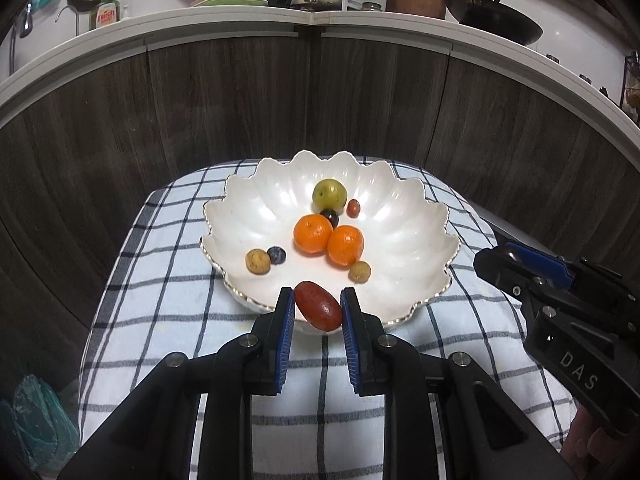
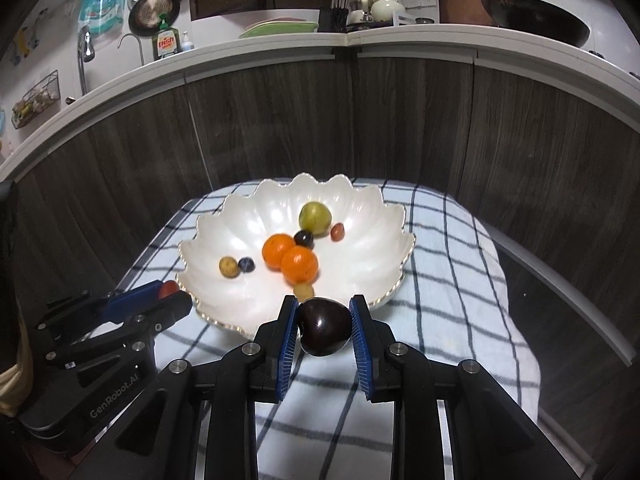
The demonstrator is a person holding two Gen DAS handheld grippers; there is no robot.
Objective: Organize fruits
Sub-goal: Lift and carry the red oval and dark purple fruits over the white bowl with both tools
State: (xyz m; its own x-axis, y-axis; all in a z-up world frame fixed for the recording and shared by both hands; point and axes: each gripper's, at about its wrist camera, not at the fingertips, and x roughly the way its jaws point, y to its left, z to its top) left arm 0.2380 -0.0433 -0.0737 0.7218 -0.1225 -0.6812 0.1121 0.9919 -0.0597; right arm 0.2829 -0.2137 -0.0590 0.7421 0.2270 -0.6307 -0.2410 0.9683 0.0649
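Left wrist view: your left gripper point(image 1: 318, 307) is clamped on an oblong red fruit point(image 1: 318, 305), blue pads pressing both its sides, jaws narrow. The fruit sits in front of the near rim of the white scalloped bowl point(image 1: 240, 216), clear of the checked cloth point(image 1: 160, 320). Inside the bowl: two oranges point(image 1: 313, 233) touching each other at centre, a green-yellow fruit point(image 1: 329, 195) behind them, a dark grape point(image 1: 329, 217) between it and the oranges, a small reddish fruit point(image 1: 353, 208) just right of that. Left part of the bowl has a tan round fruit point(image 1: 258, 261) with a blueberry point(image 1: 276, 255) beside it. Another tan fruit point(image 1: 359, 271) sits near the front, just below the right orange. Your right gripper point(image 1: 496, 258) shows at the right edge, side-on; can't tell from here what it holds.

Right wrist view: your right gripper point(image 2: 325, 326) is closed on a dark plum-like fruit point(image 2: 325, 326), pads on both sides, narrow gap. It's held in front of the bowl's near rim point(image 2: 384, 300), above the cloth. The left gripper point(image 2: 170, 294) is visible at lower left next to the bowl's left rim, the red fruit poking out at its tip. Same fruit layout in the bowl, slightly blurred. Kitchen counter point(image 2: 400, 38) runs across the background, a dark wok point(image 2: 536, 22) on it at the right.
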